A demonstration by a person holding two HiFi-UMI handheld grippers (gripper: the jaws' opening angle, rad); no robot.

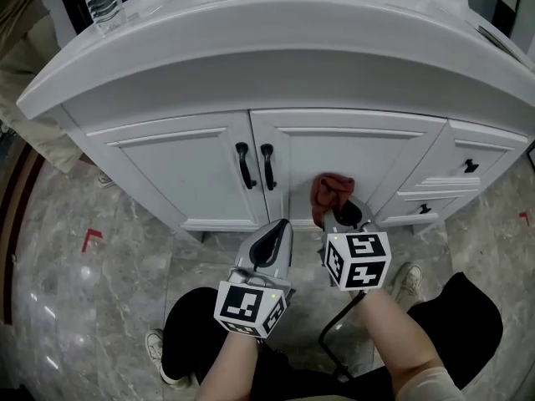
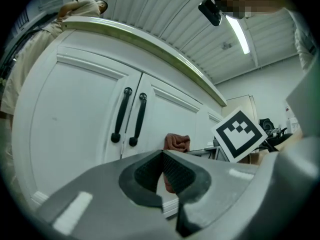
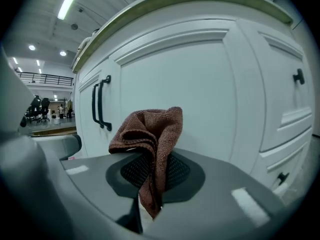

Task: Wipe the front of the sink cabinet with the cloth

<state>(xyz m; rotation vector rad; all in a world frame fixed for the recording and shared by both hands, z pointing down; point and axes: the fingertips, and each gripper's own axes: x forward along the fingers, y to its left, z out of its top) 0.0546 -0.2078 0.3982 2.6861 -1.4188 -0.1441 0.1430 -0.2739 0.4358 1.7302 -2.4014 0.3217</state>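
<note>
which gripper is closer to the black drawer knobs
Right. The right gripper, shut on the cloth, is at the right door, just left of the drawer knobs. The left gripper is farther left, near the door handles.

Rust-brown terry cloth [image 3: 150, 134] is plain, no print. White panelled sink cabinet [image 1: 167, 161] w/ glossy black bar handles [image 1: 256, 165]. Grey marble-veined floor tiles [image 1: 109, 299] w/ a small red tape mark [image 1: 90, 239]. Left gripper [image 2: 162, 155] & right gripper [image 3: 152, 164]: matt grey bodies, black cross-hatched pads [image 3: 176, 171] — marker cubes [image 1: 358, 260] white w/ black squares.
</note>
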